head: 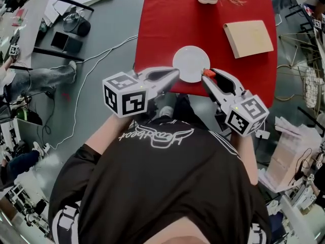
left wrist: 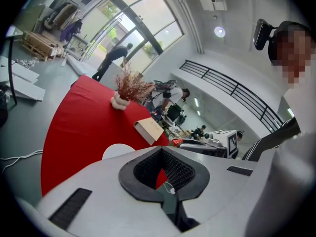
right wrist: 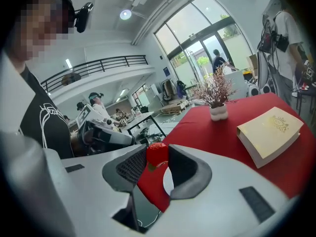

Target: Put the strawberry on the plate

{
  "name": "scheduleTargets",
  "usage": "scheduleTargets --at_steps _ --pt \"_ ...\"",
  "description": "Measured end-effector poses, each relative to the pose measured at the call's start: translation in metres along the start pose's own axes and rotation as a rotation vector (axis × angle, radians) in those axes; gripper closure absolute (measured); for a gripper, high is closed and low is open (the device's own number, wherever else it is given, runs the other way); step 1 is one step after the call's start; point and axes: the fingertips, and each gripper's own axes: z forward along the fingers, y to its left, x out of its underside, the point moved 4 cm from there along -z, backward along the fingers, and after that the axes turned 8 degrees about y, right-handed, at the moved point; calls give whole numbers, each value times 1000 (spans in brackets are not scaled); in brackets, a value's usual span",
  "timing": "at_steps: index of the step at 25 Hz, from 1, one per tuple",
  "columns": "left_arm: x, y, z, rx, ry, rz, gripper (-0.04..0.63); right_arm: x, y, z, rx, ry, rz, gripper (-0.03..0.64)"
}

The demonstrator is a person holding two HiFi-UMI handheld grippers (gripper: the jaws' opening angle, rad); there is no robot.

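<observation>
A red-covered table [head: 162, 24] is seen from above. A tan book [head: 248, 38] is laid toward its right side and a white plate [head: 191, 63] near its front edge. Two handheld grippers are pointed at the plate from the near side. The left gripper [head: 175, 73] is held with its jaws closed together on nothing. The strawberry [right wrist: 157, 153] is clamped between the tips of the right gripper [head: 206, 77], just beside the plate's rim and not on the plate.
</observation>
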Motion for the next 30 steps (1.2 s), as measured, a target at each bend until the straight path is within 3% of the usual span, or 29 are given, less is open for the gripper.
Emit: scheduleTargets --at_steps 5,12,20,26,30 --pt "-3 19 9 -31 15 -17 588 0 -17 20 -34 11 7 486" --pt "4 -3 16 -48 25 -43 588 1 -13 2 -40 41 -18 486" --pt "3 11 13 -71 23 -76 588 10 -16 23 -32 91 -62 486" --pt "10 22 8 -86 22 -114 588 30 -24 54 48 207 -234 486" --pt "14 24 6 -91 22 -126 588 39 -34 68 90 249 -278 486"
